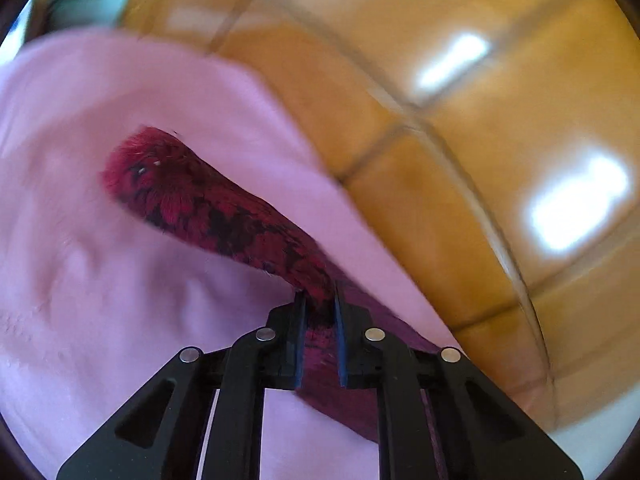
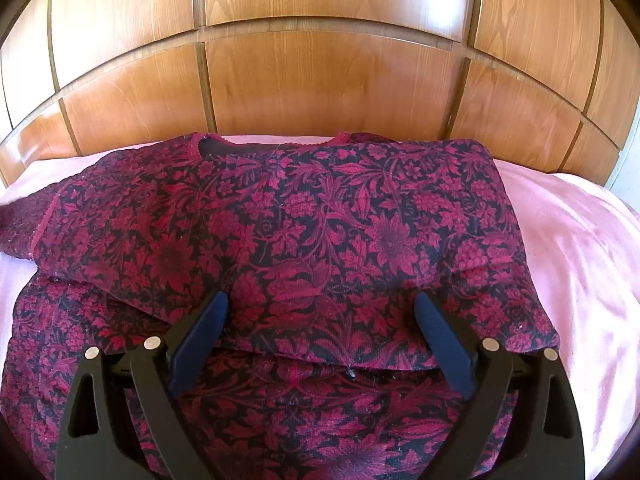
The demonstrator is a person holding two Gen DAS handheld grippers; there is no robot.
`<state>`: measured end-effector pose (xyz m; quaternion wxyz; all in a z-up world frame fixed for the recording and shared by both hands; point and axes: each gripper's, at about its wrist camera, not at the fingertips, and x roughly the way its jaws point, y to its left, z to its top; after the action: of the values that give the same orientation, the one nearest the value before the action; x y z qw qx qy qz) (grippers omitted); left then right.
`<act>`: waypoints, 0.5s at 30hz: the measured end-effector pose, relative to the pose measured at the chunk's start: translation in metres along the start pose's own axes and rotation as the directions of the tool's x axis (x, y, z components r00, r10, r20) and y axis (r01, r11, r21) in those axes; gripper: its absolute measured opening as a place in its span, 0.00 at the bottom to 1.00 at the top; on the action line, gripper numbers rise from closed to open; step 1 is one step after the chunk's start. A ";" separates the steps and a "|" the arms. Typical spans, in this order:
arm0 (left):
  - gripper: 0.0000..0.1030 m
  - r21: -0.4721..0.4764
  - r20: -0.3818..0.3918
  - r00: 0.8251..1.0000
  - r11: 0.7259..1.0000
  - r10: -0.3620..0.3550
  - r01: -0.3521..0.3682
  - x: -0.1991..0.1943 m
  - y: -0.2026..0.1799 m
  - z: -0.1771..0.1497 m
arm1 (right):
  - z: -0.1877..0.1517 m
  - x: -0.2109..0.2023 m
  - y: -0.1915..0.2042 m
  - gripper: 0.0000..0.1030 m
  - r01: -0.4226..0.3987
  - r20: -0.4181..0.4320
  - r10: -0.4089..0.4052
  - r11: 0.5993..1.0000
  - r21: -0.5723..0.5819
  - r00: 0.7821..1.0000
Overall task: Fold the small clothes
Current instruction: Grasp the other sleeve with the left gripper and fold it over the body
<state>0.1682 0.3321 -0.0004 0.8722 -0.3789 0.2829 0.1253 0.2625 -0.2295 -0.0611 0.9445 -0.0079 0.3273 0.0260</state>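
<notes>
A dark red floral top lies spread on a pink sheet, its neckline toward the wooden headboard and its right side folded over the body. My right gripper is open just above the garment's middle, holding nothing. My left gripper is shut on a sleeve of the floral top, which stretches away from the jaws up and to the left over the pink sheet. The left view is blurred by motion.
A panelled wooden headboard stands behind the bed and also shows in the left wrist view. Pink sheet lies bare on both sides of the garment.
</notes>
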 end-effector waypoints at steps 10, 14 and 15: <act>0.10 0.369 -0.121 0.977 0.905 -0.177 0.210 -0.003 -0.142 -0.089 | 0.000 0.000 0.000 0.91 0.000 0.000 0.000 1.000 0.001 1.000; 0.10 0.418 -0.220 0.960 0.872 -0.174 0.254 0.014 -0.170 -0.131 | 0.000 0.000 0.000 0.91 0.000 0.000 0.000 1.000 0.001 1.000; 0.10 0.436 -0.250 0.954 0.861 -0.164 0.262 0.020 -0.178 -0.145 | 0.000 0.000 0.000 0.91 0.000 0.000 0.000 1.000 0.001 1.000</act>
<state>0.2036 0.1052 0.0130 0.9120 -0.1993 0.3488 -0.0832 0.2624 -0.2295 -0.0615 0.9446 -0.0075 0.3271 0.0258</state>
